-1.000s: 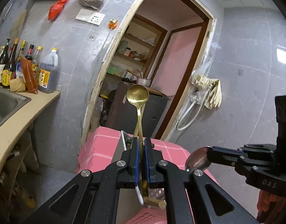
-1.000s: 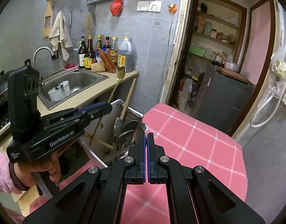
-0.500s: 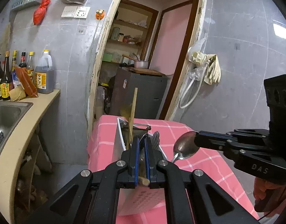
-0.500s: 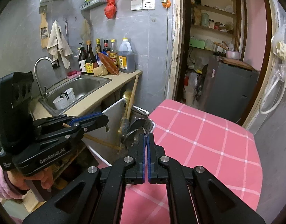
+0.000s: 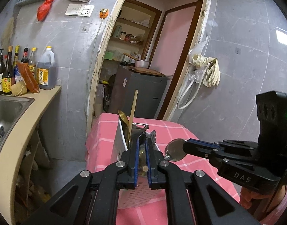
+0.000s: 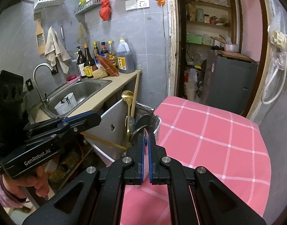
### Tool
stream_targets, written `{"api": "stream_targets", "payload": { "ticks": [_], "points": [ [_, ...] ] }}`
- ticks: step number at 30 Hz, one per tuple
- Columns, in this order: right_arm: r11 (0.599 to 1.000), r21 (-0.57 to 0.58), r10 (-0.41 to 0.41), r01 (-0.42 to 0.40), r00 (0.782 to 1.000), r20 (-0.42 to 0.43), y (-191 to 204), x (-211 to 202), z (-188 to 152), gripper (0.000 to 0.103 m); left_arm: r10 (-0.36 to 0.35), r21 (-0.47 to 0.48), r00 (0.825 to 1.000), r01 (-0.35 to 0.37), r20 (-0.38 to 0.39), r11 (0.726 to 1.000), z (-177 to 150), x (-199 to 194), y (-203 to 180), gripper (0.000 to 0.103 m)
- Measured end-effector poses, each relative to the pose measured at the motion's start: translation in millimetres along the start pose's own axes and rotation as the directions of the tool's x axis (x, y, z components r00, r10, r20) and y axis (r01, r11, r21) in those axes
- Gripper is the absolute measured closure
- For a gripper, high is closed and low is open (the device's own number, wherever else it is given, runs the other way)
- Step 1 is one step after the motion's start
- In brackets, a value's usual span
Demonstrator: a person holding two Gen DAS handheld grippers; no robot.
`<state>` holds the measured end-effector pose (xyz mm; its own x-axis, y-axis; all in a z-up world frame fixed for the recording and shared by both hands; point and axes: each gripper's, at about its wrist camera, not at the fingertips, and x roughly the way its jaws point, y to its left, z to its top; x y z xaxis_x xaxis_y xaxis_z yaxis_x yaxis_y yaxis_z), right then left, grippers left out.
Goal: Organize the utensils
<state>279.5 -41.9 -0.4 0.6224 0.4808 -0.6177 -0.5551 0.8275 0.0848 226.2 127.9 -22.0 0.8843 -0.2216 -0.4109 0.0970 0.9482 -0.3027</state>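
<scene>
A white utensil holder (image 5: 116, 146) (image 6: 113, 120) stands at the left edge of the pink checked table (image 6: 209, 135). In it are a gold spoon (image 5: 124, 121) (image 6: 127, 97) with its bowl up, a wooden stick (image 5: 133, 110) and several steel utensils. My left gripper (image 5: 142, 144) (image 6: 98, 116) hovers just short of the holder, its jaws almost together and nothing pressed between them. My right gripper (image 6: 146, 139) (image 5: 186, 147) is shut on a steel spoon (image 5: 174, 151). The spoon's bowl sticks out past the fingertips, to the right of the holder.
A beige counter (image 6: 109, 93) with a steel sink (image 6: 81, 91) and several sauce bottles (image 6: 106, 56) runs along the left, close to the holder. A grey cabinet (image 5: 139, 91) stands in the doorway behind the table. A person's hand (image 6: 31, 180) grips the left tool.
A second ago my left gripper held the gold spoon upright. The spoon now stands in the holder and the gripper has drawn back and up. My right gripper still holds the steel spoon and has rolled slightly.
</scene>
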Motion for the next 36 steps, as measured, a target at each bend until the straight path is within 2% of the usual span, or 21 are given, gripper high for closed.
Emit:
{"api": "stream_targets", "payload": {
  "ticks": [4,7,11,18,20,22,24,27,28,29,31,33,36],
  "points": [
    [0.999,0.027,-0.025,0.024,1.000,0.018,2.2,-5.3,-4.5,0.099,0.001,0.000,1.000,-0.001,-0.005,1.000,0.7,-6.3,0.8,0.096],
    [0.997,0.057,-0.047,0.045,0.998,0.042,2.6,-13.8,-9.6,0.099,0.008,0.006,1.000,-0.008,-0.009,1.000,1.2,-11.4,1.4,0.092],
    [0.993,0.088,-0.079,0.073,0.994,0.073,0.6,-30.7,-16.1,0.099,0.024,0.016,1.000,-0.024,-0.007,1.000,0.8,-21.0,-0.5,0.079],
    [0.979,0.157,-0.148,0.127,0.981,0.128,-21.2,-70.4,-30.8,0.098,0.033,0.021,0.999,-0.033,0.010,0.999,-3.4,-37.1,-15.4,0.063],
    [0.977,0.162,-0.160,0.138,0.978,0.135,-24.8,-77.1,-33.8,0.098,0.037,0.029,0.999,-0.037,0.013,0.999,-6.0,-40.5,-22.9,0.055],
    [0.974,0.172,-0.176,0.150,0.973,0.147,-31.2,-88.2,-38.7,0.092,0.044,0.036,0.999,-0.044,0.012,0.998,-8.9,-43.8,-31.0,0.046],
    [0.969,0.188,-0.190,0.159,0.969,0.156,-38.1,-99.7,-44.1,0.076,0.062,0.039,0.998,-0.062,0.011,0.997,-13.7,-48.1,-41.8,0.038],
    [0.963,0.212,-0.206,0.168,0.964,0.169,-48.0,-118.3,-55.2,0.071,0.070,0.027,0.997,-0.070,0.013,0.997,-19.3,-56.4,-55.1,0.027],
    [0.958,0.222,-0.220,0.181,0.961,0.165,-54.4,-129.9,-63.6,0.071,0.073,0.025,0.997,-0.073,0.016,0.997,-21.3,-59.5,-60.6,0.020],
    [0.956,0.227,-0.224,0.184,0.960,0.166,-56.7,-134.8,-67.8,0.068,0.076,0.024,0.997,-0.076,0.019,0.997,-22.9,-62.1,-65.0,0.014],
    [0.954,0.233,-0.230,0.187,0.959,0.169,-59.2,-141.0,-72.5,0.058,0.090,0.023,0.995,-0.091,0.032,0.996,-27.0,-68.5,-73.8,0.007],
    [0.949,0.249,-0.239,0.191,0.955,0.177,-64.8,-153.4,-82.4,0.046,0.097,0.013,0.995,-0.098,0.035,0.995,-32.2,-75.7,-82.3,0.003],
    [0.937,0.283,-0.266,0.204,0.942,0.203,-73.0,-178.1,-101.6,0.033,0.101,-0.006,0.994,-0.101,0.030,0.995,-41.1,-84.9,-91.2,0.001]
  ]
}}
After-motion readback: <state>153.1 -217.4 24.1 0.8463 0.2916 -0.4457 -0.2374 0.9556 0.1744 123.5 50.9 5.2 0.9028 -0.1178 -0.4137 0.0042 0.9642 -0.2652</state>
